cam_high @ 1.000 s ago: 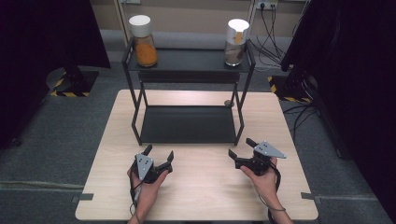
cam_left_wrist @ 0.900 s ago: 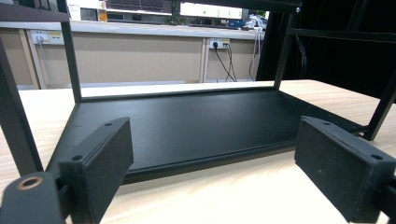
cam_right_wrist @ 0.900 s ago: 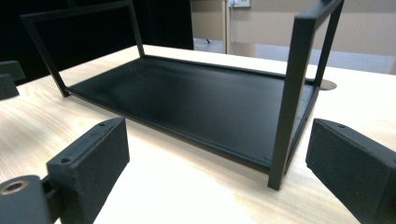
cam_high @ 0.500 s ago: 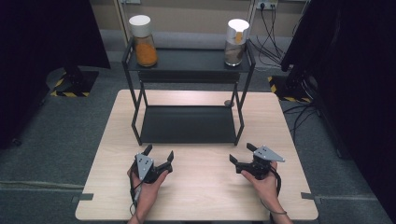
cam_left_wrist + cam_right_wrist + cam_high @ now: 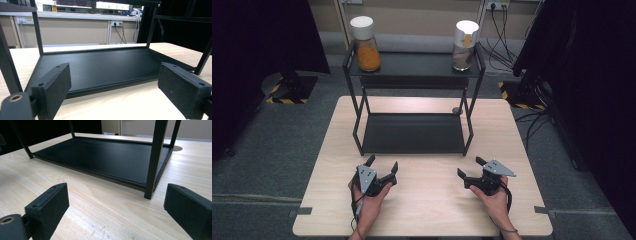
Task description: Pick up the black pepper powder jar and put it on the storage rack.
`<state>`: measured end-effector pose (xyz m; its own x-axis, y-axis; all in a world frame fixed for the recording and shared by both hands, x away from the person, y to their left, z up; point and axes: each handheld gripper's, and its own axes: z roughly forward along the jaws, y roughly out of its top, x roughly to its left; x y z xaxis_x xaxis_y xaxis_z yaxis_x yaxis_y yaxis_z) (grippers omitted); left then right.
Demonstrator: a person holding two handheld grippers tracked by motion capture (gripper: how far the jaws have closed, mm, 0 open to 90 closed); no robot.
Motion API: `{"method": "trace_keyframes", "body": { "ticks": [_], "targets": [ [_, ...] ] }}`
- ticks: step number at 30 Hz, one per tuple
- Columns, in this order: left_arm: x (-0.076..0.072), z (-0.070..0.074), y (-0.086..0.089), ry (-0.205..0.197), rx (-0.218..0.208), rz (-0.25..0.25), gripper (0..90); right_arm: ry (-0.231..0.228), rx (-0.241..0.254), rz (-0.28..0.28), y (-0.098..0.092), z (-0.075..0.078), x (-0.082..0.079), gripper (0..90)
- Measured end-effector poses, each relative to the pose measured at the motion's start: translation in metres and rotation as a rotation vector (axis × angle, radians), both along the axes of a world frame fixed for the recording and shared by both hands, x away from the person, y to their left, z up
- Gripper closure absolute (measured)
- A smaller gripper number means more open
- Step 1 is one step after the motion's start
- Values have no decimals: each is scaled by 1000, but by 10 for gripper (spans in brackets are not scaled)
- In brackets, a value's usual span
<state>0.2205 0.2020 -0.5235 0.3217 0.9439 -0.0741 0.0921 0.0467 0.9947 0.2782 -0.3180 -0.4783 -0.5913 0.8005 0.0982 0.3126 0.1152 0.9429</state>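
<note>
High view: the left gripper (image 5: 383,169) and the right gripper (image 5: 470,168) rest low on the wooden table (image 5: 332,150), near its front edge, each in a hand w/ forearm coming in from the bottom. Both have jaws spread wide, nothing between them. Nearest thing to both is the black metal rack (image 5: 413,132), just ahead of the tips and apart from them, not touching. Rack = thin square-tube legs, flat matte bottom tray, flat top shelf. On the top shelf, well away from the grippers: a jar w/ orange contents (image 5: 366,43) at the left end, white lid, and a jar w/ brownish contents (image 5: 464,45) at the right end, also white-topped. Table is pale wood-grain, rounded corners; floor is grey carpet.

Left gripper view: left gripper (image 5: 113,90) jaws wide apart, blocky black pads w/ small screw holes, empty. Rack (image 5: 105,66) straight ahead, its low tray lip near the tips; surface dull, smooth black. Thin legs rise at either side.

Right gripper view: right gripper (image 5: 117,206) jaws likewise spread, empty. Rack (image 5: 100,155) lies ahead, angled, one front leg standing on the table between the pads but farther off. Wood grain shows plainly, light w/ small specks.
</note>
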Motion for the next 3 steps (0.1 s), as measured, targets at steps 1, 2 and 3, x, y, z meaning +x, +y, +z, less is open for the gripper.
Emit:
{"method": "trace_keyframes", "body": {
  "ticks": [1, 2, 3],
  "targets": [
    [0, 0, 0, 1, -1, -2, 109, -3, 3, -1, -1, -1, 0, 60],
    [0, 0, 1, 1, -4, -2, 108, -4, 6, -4, -1, -1, -1, 58],
    [1, 0, 1, 3, -7, -4, 107, -4, 8, -5, -1, -1, -1, 57]
  ]
}}
